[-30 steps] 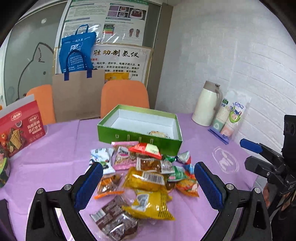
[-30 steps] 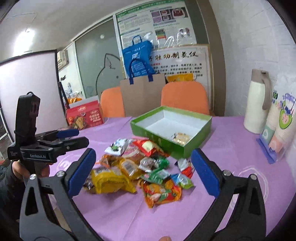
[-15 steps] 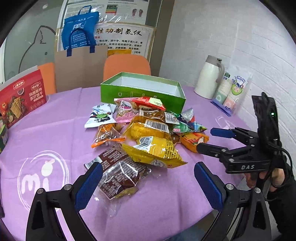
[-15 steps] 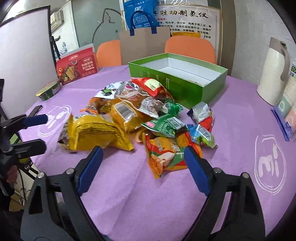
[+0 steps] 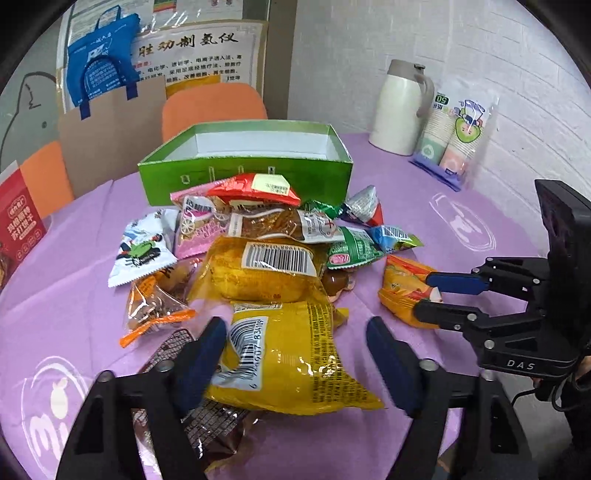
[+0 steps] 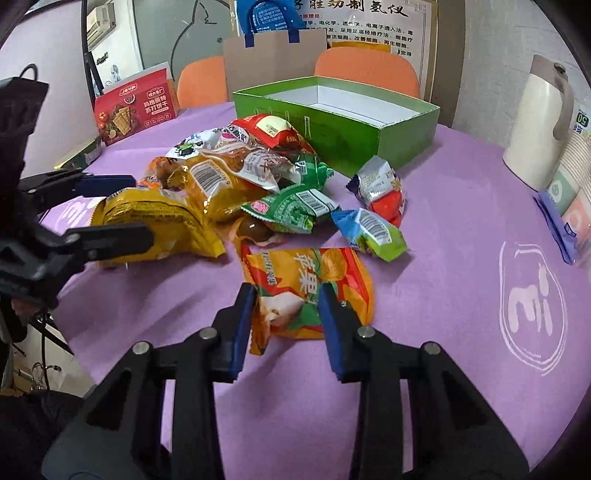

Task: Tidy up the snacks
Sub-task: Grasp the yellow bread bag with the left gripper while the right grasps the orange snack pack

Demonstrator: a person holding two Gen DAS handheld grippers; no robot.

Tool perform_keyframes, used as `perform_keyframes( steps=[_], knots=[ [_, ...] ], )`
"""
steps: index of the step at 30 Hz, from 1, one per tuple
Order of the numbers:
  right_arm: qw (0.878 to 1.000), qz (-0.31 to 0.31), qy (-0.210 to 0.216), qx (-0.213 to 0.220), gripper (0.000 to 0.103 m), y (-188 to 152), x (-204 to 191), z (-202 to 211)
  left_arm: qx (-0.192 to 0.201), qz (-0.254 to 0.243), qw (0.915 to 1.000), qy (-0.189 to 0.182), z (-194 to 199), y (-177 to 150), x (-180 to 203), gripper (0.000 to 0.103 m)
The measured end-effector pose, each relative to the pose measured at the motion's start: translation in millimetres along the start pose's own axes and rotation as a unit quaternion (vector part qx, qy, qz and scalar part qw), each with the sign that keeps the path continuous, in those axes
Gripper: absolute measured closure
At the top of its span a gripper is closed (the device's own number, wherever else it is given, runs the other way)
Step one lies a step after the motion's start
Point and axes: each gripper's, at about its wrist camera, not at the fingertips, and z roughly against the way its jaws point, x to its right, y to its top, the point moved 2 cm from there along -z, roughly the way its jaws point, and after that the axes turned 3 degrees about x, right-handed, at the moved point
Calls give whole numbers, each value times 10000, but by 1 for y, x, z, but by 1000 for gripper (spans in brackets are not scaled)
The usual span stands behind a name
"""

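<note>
White-painted brick wall [image 5: 424, 40] on the right. Purple tablecloth [image 6: 443, 295] with pale printed logos over the table. Two orange chairs [image 5: 212, 107] behind it, a brown paper bag [image 5: 110, 125] standing between them, a blue tote bag [image 5: 99, 62] above it. Poster [image 5: 199, 51] with Chinese text on the back wall. Frosted glass panel [image 6: 192, 33] with a drawn outline to the left.

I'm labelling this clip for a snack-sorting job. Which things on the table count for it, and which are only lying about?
Part of the job:
- green box
- orange snack bag between the right tool's fingers
- yellow snack bag between the left tool's fingers
- green packet
- remaining heap of snack packets

Lying about:
- thermos jug
- pack of paper cups
- red cracker box
</note>
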Motion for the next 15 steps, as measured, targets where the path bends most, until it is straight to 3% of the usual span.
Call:
perform_keyframes(
  steps=[2, 8, 15],
  knots=[
    [10000, -39, 68, 14, 62, -3, 0, 4, -58, 54, 9999, -64, -2, -4, 0, 46],
    [9998, -60, 91, 149, 45, -3, -5, 7, 11, -29, 10000, 45, 3, -11, 7, 43],
    [9999, 78, -9, 145, 37, -2, -8, 3, -68, 101, 9999, -51, -1, -12, 2, 45]
  ],
)
